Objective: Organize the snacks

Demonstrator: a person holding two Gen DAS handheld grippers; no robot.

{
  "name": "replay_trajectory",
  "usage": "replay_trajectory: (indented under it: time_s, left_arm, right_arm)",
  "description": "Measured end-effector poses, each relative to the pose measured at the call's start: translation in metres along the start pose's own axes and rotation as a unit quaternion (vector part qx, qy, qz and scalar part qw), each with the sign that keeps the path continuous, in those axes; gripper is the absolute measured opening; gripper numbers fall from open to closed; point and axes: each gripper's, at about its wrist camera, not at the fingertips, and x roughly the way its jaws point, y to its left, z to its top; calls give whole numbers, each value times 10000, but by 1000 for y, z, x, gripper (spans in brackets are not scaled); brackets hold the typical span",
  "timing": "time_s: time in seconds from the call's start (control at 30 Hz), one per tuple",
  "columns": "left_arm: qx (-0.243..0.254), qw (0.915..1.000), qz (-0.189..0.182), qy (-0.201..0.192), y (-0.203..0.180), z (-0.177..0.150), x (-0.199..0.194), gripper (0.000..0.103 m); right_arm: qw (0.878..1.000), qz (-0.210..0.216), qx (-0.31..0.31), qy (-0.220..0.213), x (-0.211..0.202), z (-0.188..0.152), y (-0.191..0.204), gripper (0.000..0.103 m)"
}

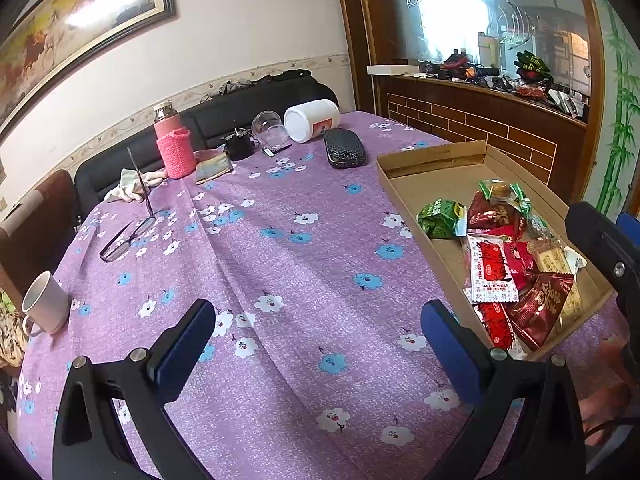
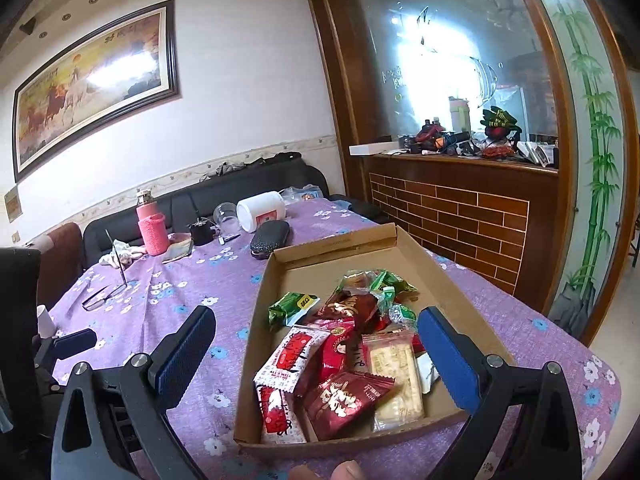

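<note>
Your left tongs (image 1: 318, 344) and right tongs (image 2: 316, 350) both gape wide and empty, poised because the snacks (image 2: 340, 364) already sit heaped in the cardboard tray (image 2: 336, 246) on the bench (image 1: 280, 264).

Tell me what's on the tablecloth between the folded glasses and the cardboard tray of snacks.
Nothing: in the left wrist view, the stretch from the glasses to the cardboard tray is bare purple floral tablecloth. The right wrist view agrees.

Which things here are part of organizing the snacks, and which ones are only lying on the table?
For the job:
cardboard tray
snack packets piled inside it
green packet

Just lying about:
white mug
eyeglasses
pink bottle
glasses case
white jar, on its side
</note>
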Motion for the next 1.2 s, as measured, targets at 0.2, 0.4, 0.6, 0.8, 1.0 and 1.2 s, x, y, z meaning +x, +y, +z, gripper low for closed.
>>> replay_trajectory:
  time_s: [0.2, 0.4, 0.6, 0.8, 1.0, 1.2]
  left_arm:
    - [72, 9999, -16, -79, -4, -1, -4, 102]
    - [75, 9999, -33, -129, -4, 1, -7, 102]
    - [85, 9997, 1, -218, -4, 8, -18, 102]
    - [53, 9985, 290, -466, 21, 18, -46, 102]
    - [-214, 9928, 924, -738, 78, 16, -82, 103]
    - [-181, 9850, 1475, -880, 122, -4, -114, 103]
  right_arm:
    - [10000, 34, -32, 4, -1, -1, 2, 102]
    - [10000, 68, -2, 44, -2, -3, 2, 102]
    - [9999, 122, 3, 77, -4, 0, 5, 102]
    - [9995, 311, -10, 78, -9, 16, 13, 102]
    - [9972, 734, -85, 113, -18, 27, 35, 102]
    - [9915, 1257, -96, 323, -29, 19, 61, 102]
